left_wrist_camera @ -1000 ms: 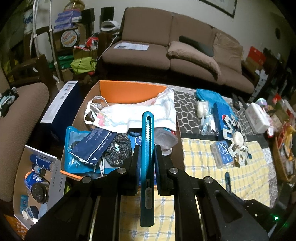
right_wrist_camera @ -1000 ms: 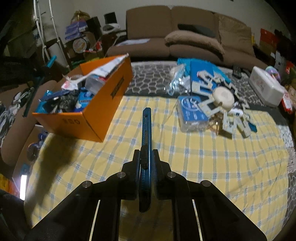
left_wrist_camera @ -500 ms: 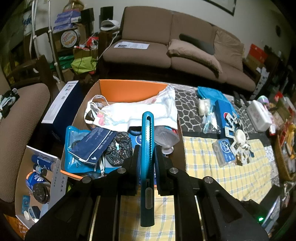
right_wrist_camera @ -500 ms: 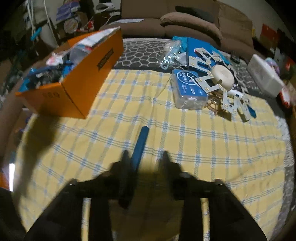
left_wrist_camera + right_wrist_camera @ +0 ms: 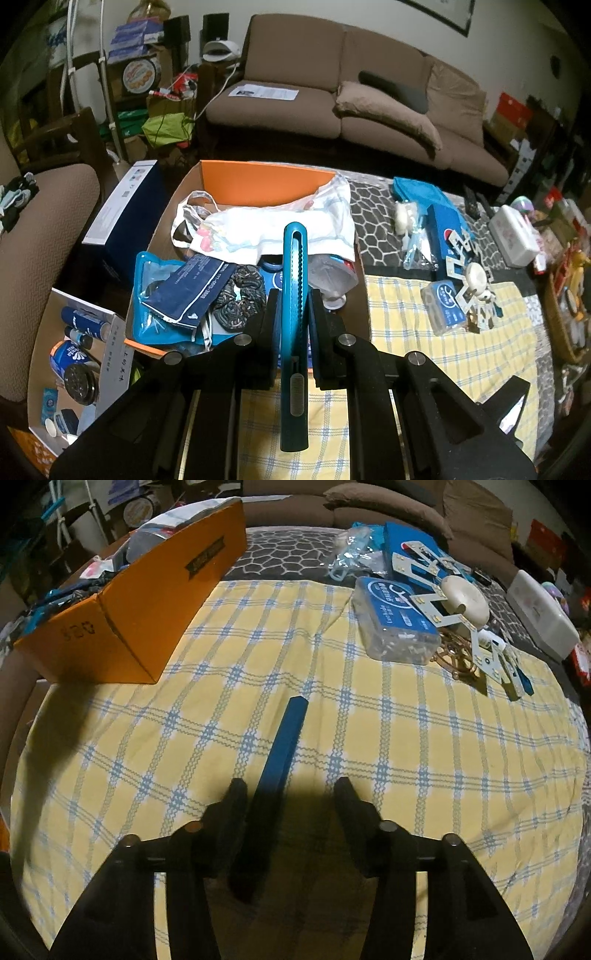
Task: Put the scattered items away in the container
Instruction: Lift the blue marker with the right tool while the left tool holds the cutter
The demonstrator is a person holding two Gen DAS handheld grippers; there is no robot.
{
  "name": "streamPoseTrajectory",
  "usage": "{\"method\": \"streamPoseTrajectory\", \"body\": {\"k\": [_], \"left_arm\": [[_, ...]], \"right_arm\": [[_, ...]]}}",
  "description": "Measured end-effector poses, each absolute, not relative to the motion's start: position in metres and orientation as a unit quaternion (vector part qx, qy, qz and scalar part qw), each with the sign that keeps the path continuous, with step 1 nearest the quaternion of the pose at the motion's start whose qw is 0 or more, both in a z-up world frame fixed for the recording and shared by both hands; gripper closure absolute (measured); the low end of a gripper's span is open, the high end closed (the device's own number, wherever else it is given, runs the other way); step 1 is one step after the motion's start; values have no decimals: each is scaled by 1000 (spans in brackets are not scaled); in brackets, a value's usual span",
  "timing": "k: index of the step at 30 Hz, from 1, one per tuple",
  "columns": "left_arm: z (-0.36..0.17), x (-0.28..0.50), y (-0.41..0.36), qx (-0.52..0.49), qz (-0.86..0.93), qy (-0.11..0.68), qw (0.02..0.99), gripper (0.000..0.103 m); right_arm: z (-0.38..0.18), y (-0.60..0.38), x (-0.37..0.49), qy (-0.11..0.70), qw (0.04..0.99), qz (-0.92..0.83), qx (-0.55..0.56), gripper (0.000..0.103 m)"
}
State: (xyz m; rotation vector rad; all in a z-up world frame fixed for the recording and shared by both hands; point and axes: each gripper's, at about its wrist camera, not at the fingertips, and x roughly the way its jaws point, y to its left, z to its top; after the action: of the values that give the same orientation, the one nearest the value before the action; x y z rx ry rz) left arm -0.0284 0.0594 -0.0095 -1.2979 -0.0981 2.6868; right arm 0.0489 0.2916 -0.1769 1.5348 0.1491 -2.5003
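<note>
Two views carry this moment, and we take the left wrist first. Our left tool [image 5: 293, 295] stays clamped on a teal utility knife [image 5: 294, 280], exactly as a second ago; the hand has not shifted. The knife points toward twelve o'clock, its tip over the orange box [image 5: 258, 181], which sits from ten to twelve o'clock and already holds a white bag [image 5: 280, 225], a scrunchie [image 5: 242, 295] and blue pouches [image 5: 177, 291]. We judge this knife is ready to drop in.

In the right wrist view the change is plain. A second ago our right tool [image 5: 290, 794] was pinched on a dark blue bar [image 5: 280, 753]; now that bar lies on the yellow checked cloth [image 5: 406, 757], running toward twelve o'clock between the parted fingers. The jaws are closing again, with the bar between them but no pad pressing on it. The orange box stands at ten o'clock, well apart; a clear box of small parts [image 5: 395, 620] and a white folding lamp [image 5: 461, 598] wait at one o'clock. We read this as a regrasp, so the bar has yet to reach the box.
</note>
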Motion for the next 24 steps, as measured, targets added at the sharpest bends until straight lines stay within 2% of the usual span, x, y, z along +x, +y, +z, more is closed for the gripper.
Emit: {"method": "streamPoseTrajectory", "body": {"k": [2,3,24], "left_arm": [[-9,-28,59,-433,898,-32,78,90],[-10,-29,59,-433,898,-33,78,90],[-7,-30,53,-435,897,-34,79,90]], "right_arm": [[-174,294,49,40,102,-847,519,90],[-174,296,49,36,99,-848,520,92],[-149,304,50,-1,112,-875,471,92]]}}
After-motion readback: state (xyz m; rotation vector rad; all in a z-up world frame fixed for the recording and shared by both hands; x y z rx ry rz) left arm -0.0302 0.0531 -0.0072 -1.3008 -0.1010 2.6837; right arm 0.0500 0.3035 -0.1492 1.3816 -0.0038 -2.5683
